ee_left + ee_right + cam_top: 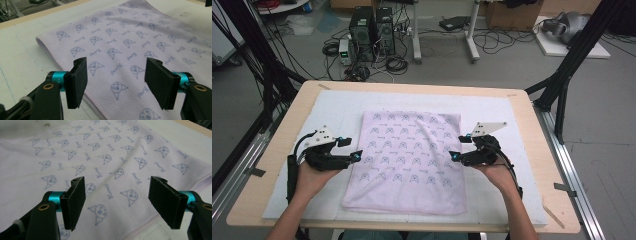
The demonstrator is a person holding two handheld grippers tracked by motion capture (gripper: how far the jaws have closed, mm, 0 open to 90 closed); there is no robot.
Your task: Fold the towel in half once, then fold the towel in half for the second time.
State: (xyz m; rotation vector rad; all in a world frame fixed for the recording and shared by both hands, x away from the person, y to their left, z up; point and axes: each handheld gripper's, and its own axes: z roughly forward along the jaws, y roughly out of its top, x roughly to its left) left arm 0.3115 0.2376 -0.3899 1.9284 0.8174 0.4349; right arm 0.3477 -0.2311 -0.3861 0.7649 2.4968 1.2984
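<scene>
Two grippers flank your folded cloth (409, 160), which lies flat on the white mat (512, 115): left gripper (357, 156) at its left edge, right gripper (453, 156) at its right (jaws apart, nothing held).

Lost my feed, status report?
Left gripper and right gripper open, empty, at the cloth's side edges. Folded cloth flat on mat. Nothing in the way.

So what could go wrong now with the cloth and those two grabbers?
Both the left gripper and the right gripper hang open over the side edges of the folded cloth, holding nothing. If they close from here, they might pinch only the top layer, so the fold could come apart. The cloth already has wrinkles near its far right corner, and a crooked pull could make them worse.
</scene>
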